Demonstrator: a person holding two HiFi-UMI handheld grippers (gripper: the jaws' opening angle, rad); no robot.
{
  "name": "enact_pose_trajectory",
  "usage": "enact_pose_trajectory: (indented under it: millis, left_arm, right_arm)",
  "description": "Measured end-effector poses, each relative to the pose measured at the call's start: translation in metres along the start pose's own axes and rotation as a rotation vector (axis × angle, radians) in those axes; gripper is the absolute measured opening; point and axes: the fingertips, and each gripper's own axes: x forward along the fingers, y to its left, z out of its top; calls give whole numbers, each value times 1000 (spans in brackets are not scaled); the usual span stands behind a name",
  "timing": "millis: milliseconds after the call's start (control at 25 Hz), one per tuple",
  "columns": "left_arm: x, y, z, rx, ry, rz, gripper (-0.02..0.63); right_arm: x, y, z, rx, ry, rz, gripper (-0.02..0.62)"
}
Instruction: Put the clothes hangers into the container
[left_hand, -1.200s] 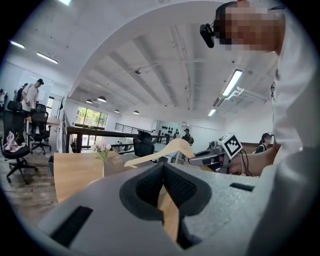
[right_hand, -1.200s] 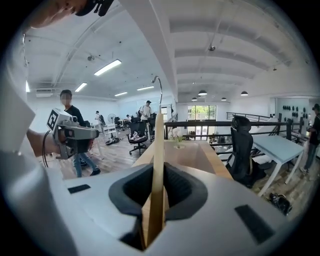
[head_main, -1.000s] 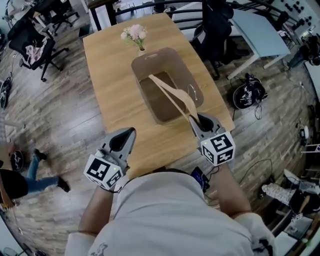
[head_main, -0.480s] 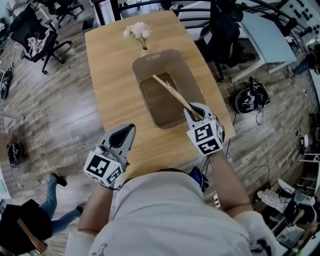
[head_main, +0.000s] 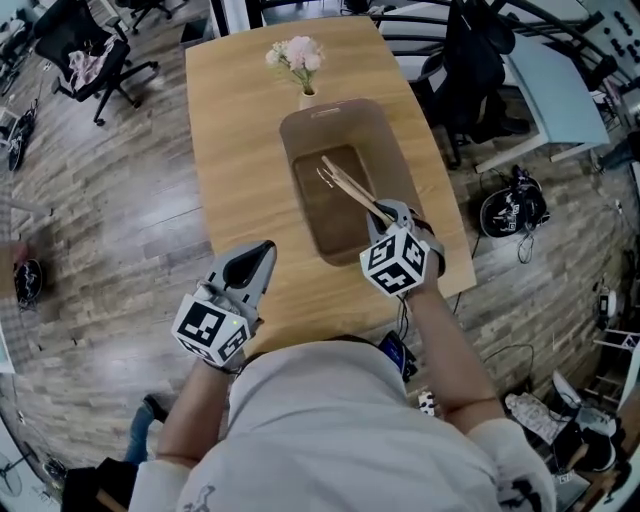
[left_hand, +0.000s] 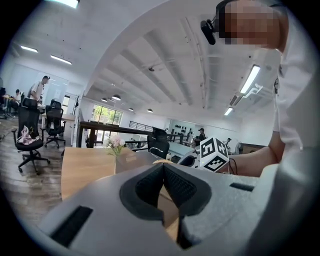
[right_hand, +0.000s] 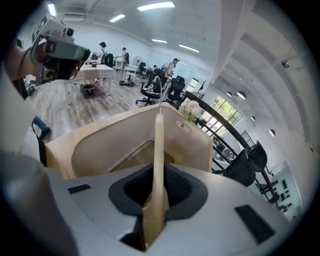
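Open office with plank floor (head_main: 110, 210); wooden table (head_main: 240, 150) bearing flowers (head_main: 297, 58) and tan container (head_main: 385, 135). Right gripper (head_main: 390, 213) clamped on wooden hanger (head_main: 345, 185) angled into container; left gripper (head_main: 260, 252) closed, empty.

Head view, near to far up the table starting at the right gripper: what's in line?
right gripper, shut on the wooden hanger → hanger reaching into the container → container's far rim → vase of flowers
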Motion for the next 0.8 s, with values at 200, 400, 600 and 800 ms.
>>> enact_pose_trajectory:
  millis: [200,400,600,800]
  left_arm:
    - [4,8,-6,-26,13,20,6]
    - [7,14,-11,-41,24,29,6]
    - [10,16,-15,-49,30,31,6]
    - [11,18,-16,-53,35,32,6]
  right_arm:
    - [24,4,-1,-98,69,-12,58]
    - [42,11,3,-154,99,-10,58]
    - [57,20,5,-200,115,-15,60]
    - [70,24,6,-197,129,1,61]
